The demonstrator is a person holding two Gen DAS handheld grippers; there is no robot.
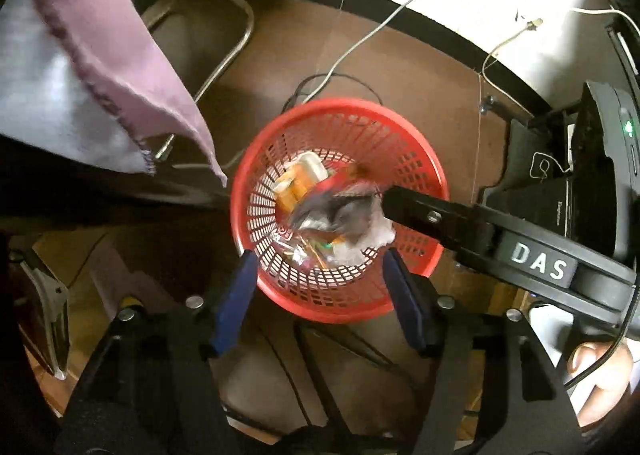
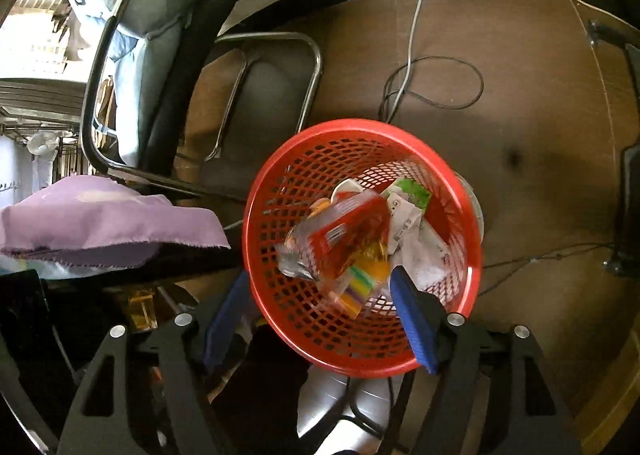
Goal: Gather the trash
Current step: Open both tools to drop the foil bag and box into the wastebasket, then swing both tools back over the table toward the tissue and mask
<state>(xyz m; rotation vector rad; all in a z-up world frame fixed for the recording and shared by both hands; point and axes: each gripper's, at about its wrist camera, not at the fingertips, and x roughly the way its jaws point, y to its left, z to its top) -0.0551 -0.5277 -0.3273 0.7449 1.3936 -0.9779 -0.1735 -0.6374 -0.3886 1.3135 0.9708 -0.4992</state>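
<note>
**Operator:** While both cameras look down into the red basket point(image 1: 404, 295), I read the left gripper point(image 1: 320, 283) as open: its blue pads point(image 1: 234, 307) stand wide, one on each side of the near rim, and nothing sits between them.

**Partner:** And the right one?

**Operator:** My right gripper point(image 2: 320, 307) is spread as well. One blue finger point(image 2: 414, 319) reaches over the rim into the basket; the other is outside the wall. Neither presses on anything.

**Partner:** Where is the trash?

**Operator:** Inside the basket. From the right wrist I see a red and silver wrapper point(image 2: 340, 239), blurred, on top of the pile, with a green and white carton point(image 2: 408, 203) and crumpled white paper point(image 2: 428, 259) beside it. Whether the wrapper rests on the pile or is in the air, I cannot tell.

**Partner:** Anything around the basket?

**Operator:** It stands on a brown floor point(image 2: 520, 95), with a looped black cable point(image 2: 436, 83) just behind it, a chair point(image 2: 160, 55) to the left, and a purple cloth point(image 2: 108, 223) hanging near its left rim. From the left wrist, the right tool's black body point(image 1: 500, 231) reaches over the rim.
</note>
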